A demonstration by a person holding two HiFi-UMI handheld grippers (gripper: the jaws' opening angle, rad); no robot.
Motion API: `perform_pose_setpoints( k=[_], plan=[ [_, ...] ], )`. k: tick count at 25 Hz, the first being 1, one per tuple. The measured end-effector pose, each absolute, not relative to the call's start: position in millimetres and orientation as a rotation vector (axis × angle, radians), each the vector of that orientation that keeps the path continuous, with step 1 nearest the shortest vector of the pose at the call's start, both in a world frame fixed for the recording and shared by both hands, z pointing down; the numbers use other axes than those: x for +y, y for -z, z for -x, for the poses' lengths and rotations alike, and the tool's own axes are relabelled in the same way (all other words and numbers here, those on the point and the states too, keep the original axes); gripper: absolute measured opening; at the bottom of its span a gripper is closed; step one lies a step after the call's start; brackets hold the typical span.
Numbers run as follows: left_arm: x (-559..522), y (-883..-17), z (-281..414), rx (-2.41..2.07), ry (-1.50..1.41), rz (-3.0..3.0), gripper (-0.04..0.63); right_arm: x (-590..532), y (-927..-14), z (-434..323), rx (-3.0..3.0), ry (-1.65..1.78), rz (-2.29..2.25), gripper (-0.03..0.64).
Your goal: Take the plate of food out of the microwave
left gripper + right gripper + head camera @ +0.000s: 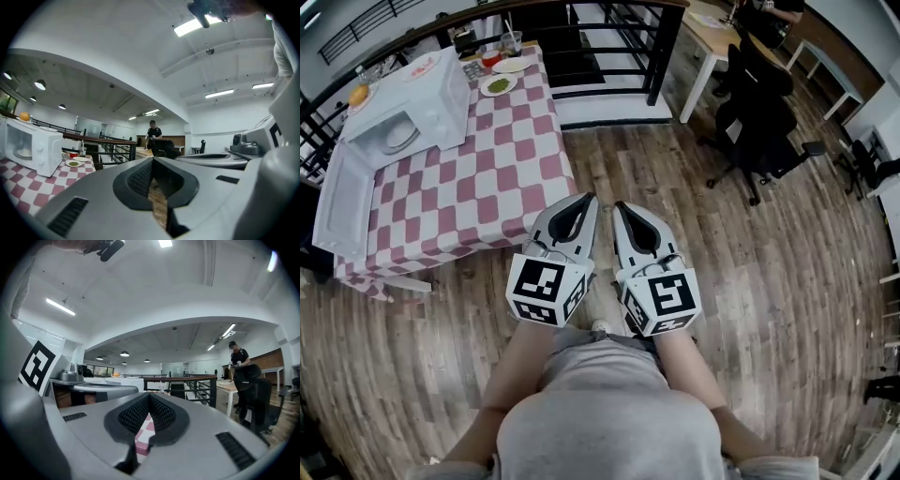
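One microwave (450,89), one orange (359,94), three plates (398,139) (499,85) (510,66), two tools (587,201) (620,207), one checked table (487,187).

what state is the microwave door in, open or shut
Open: the door of the microwave is swung out wide, and the head view looks straight into the cavity, where a plate sits.

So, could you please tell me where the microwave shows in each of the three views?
Head view: microwave upper left, on the checked table.
Left gripper view: at the left edge.
Right gripper view: small, left of centre, in the distance.
Shared landmark: the orange on top of it.
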State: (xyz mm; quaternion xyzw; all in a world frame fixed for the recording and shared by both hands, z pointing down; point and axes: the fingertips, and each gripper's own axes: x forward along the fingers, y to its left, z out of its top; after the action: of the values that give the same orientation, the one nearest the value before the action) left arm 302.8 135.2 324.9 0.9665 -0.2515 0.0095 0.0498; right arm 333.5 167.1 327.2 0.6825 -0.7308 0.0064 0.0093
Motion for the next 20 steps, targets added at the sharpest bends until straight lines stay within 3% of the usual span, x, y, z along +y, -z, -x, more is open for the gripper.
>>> perform_pose_setpoints(
  k=[20],
  plan=[
    [76, -312, -157, -1.185, 0.043, -2.784, 0.002, 101, -314, -208, -2.517, 0.021, -1.807, 0.023]
  ],
)
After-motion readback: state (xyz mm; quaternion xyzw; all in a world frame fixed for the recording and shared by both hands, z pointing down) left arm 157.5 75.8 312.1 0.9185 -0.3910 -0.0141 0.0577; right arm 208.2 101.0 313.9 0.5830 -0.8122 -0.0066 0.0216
